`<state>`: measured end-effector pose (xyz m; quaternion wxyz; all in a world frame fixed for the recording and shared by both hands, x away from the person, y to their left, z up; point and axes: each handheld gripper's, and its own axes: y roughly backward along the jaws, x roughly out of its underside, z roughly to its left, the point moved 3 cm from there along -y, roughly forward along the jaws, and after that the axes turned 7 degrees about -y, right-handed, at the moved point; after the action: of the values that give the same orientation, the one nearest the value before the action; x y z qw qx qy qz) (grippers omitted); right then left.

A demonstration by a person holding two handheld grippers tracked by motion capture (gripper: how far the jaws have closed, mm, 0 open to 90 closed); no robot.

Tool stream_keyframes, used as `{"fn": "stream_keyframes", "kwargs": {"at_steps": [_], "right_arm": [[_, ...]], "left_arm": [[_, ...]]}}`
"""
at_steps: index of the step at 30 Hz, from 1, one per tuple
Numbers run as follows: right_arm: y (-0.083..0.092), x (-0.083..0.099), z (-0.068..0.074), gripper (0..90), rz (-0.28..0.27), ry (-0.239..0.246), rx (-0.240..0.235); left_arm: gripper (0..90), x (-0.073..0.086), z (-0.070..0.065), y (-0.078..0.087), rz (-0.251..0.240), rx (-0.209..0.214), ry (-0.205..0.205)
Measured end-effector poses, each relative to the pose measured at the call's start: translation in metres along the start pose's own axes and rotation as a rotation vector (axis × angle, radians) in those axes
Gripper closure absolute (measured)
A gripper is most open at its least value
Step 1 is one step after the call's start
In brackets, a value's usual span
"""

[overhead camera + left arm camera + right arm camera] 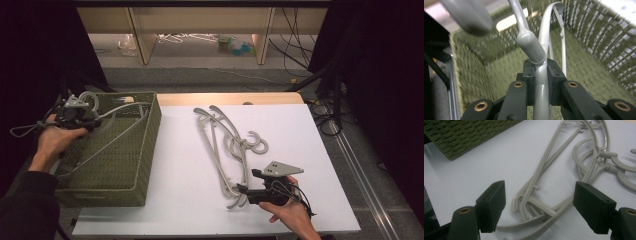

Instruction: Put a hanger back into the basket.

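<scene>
**Hangers into basket: first one going in, pile still on table**

Progress: the left gripper (86, 121) is clamped on a grey plastic clothes hanger (112, 132), pads (530, 75) pressing its neck just below the hook. That hanger lies slanted inside the green woven rectangular basket (145, 165), hook end up at the far left corner, lower end near the front wall. It is not yet released, so I judge this placement nearly done but unfinished.

Remaining: a tangled pile of similar grey hangers (227, 150) lies on the white table top (175, 200), well apart from the basket. The exact count is hard to tell; several hooks overlap.

The right gripper (242, 189) hovers at the near end of that pile, jaws spread wide with the hanger ends between them (536, 207), pads not touching anything.

Container: the basket holds the one gripped hanger; I can make out nothing else in it.
</scene>
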<state>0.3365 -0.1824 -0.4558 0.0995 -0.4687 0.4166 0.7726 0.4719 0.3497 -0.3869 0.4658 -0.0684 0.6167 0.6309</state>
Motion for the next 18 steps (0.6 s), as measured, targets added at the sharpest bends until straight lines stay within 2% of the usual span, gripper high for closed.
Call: {"fn": "stream_keyframes", "kwargs": {"at_steps": [4,7,8,10,12,13,14,16,17,18], "right_arm": [[0.000,-0.001,0.001,27.3,-0.005,-0.006,-0.016],[0.000,-0.001,0.001,27.3,0.002,-0.001,-0.011],[0.000,0.000,0.001,27.3,-0.001,-0.003,-0.016],[0.000,0.000,0.001,27.3,0.005,-0.010,-0.017],[0.001,0.000,0.000,27.7,0.008,0.000,-0.007],[0.001,0.000,-0.001,27.9,0.007,0.006,-0.005],[0.002,0.000,-0.001,28.0,0.011,-0.011,-0.003],[0.002,0.000,-0.001,28.0,0.011,-0.012,-0.003],[0.002,0.000,-0.001,28.0,0.010,-0.014,-0.002],[0.002,0.000,-0.001,28.0,0.010,-0.014,-0.002]], "left_arm": [[79.0,0.011,-0.004,-0.017,0.022,0.011,0.025],[78.6,0.018,-0.004,-0.024,0.072,0.021,0.036],[77.5,0.024,-0.002,-0.027,0.091,0.001,0.035],[77.3,0.030,-0.002,-0.029,0.110,0.002,0.036],[77.7,0.032,-0.001,-0.027,0.106,-0.004,0.046],[76.9,0.033,0.000,-0.024,0.105,-0.019,0.070],[73.3,0.036,0.005,-0.017,0.091,-0.047,0.100],[72.8,0.036,0.006,-0.012,0.081,-0.053,0.101],[71.0,0.036,0.005,-0.002,0.042,-0.066,0.100],[67.7,0.036,0.005,-0.002,0.042,-0.066,0.100]]}}
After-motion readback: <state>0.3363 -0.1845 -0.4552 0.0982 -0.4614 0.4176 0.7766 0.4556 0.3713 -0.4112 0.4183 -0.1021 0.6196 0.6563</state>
